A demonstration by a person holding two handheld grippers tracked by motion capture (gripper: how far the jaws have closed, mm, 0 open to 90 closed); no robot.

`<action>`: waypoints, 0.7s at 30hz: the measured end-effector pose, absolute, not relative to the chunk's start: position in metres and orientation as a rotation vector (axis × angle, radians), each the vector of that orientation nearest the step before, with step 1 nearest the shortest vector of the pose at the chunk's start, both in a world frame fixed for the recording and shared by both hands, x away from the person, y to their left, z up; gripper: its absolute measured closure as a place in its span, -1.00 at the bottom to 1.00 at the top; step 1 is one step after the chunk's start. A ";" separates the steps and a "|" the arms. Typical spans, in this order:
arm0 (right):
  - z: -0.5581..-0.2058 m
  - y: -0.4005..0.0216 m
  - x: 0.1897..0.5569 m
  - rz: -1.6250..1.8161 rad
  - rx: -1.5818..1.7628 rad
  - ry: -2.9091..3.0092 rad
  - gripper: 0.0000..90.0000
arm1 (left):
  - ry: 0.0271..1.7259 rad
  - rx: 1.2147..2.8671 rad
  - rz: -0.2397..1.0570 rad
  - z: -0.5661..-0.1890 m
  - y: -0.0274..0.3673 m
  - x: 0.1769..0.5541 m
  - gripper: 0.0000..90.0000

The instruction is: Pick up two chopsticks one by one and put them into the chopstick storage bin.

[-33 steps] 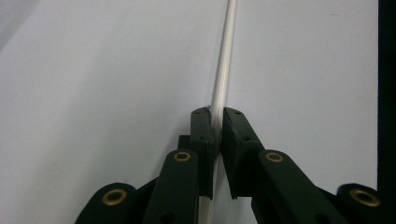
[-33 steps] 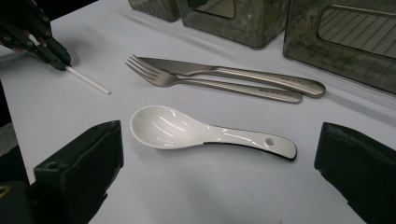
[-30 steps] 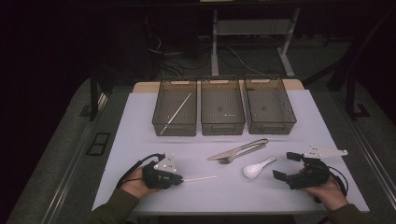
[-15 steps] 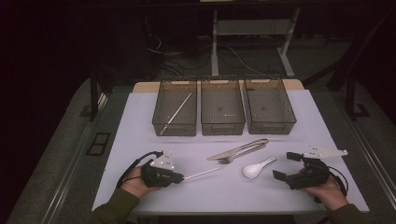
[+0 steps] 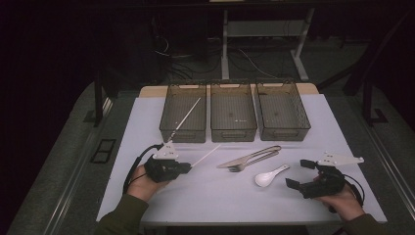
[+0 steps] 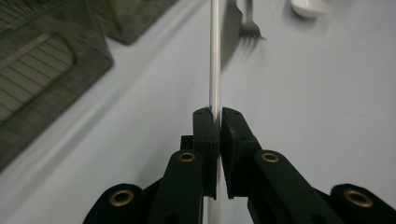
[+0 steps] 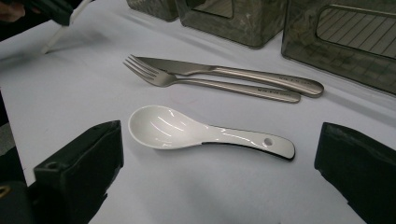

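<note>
The left tool (image 5: 183, 167) is squeezing a white stick (image 5: 205, 155) near the surface's left edge. One stick (image 5: 185, 119) is lying in the left bin (image 5: 169, 128) already. The right tool (image 5: 299, 174) is waiting, wide apart, by the spoon (image 5: 270, 175), fork (image 5: 254, 160) and knife (image 5: 249, 154).

White chopstick (image 6: 215, 56), white spoon (image 7: 196, 133), silver fork (image 7: 210, 81) and knife (image 7: 233, 71), pale lilac table (image 5: 220, 196)
</note>
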State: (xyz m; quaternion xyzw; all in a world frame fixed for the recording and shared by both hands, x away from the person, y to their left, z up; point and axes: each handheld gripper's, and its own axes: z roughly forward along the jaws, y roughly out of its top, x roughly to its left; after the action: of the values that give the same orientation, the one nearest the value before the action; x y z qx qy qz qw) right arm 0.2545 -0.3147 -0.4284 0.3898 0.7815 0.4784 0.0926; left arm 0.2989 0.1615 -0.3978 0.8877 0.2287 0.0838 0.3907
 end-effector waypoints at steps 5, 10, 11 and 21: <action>-0.428 -0.315 0.255 1.423 1.161 2.320 -0.97 | 0.612 2.221 0.248 -0.386 0.162 0.311 0.87; -0.428 -0.315 0.255 1.425 1.160 2.319 -0.97 | 0.642 2.173 0.295 -0.368 0.161 0.330 0.88; -0.428 -0.315 0.255 1.427 1.161 2.317 -0.97 | 0.639 2.172 0.308 -0.363 0.160 0.335 0.88; -0.429 -0.317 0.256 1.441 1.168 2.315 -0.97 | 0.714 2.113 0.379 -0.314 0.161 0.393 0.88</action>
State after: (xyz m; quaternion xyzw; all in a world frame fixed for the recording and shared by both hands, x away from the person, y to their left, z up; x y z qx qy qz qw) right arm 0.2559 -0.3174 -0.4288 0.3922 0.7774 0.4839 0.0874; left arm 0.3934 0.1610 -0.3142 0.8452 0.2855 0.1515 0.4258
